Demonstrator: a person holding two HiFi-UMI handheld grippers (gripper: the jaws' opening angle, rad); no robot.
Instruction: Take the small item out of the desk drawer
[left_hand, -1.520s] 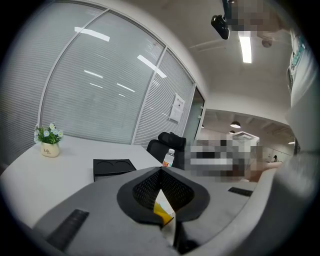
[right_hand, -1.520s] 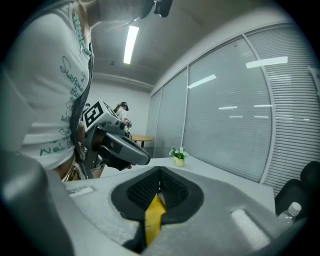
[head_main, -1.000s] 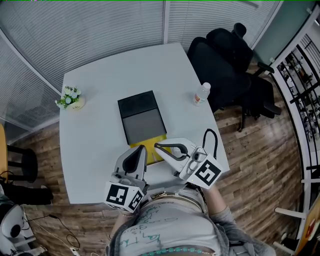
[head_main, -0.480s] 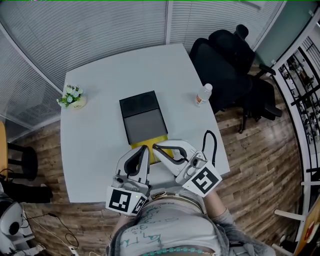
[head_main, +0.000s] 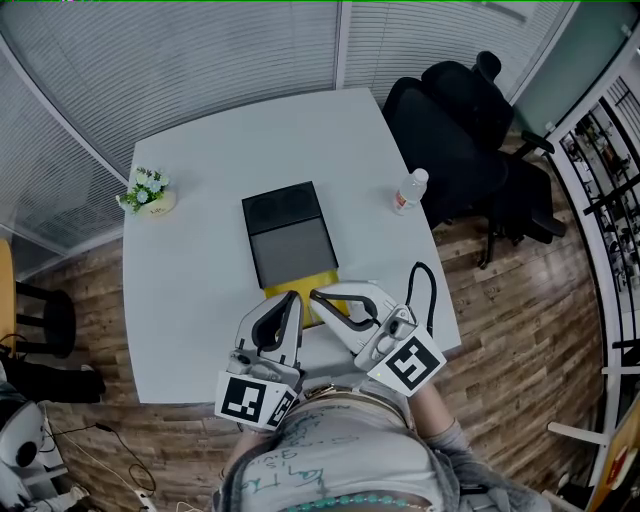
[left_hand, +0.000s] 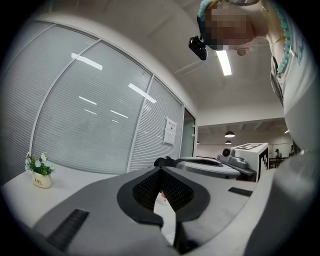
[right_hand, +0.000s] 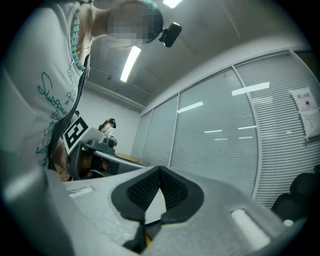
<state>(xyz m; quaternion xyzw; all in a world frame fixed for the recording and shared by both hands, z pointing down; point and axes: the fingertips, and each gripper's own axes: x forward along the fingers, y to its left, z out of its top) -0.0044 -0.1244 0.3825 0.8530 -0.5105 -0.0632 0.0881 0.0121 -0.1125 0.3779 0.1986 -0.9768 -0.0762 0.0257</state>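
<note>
small item, maybe the yellow bit (head_main: 322, 281) by the drawer box (head_main: 290, 240), looks light; pinch its edge. left gripper (head_main: 291, 297) and right gripper (head_main: 314, 295) are squeezed closed.

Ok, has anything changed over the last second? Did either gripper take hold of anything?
Hardly anything. The right gripper swung its marker-cube end a little toward the person; its tips stayed by the yellow part at the near end of the dark box. The left gripper kept its place. Both stayed shut and empty; nothing was taken hold of or let go.
</note>
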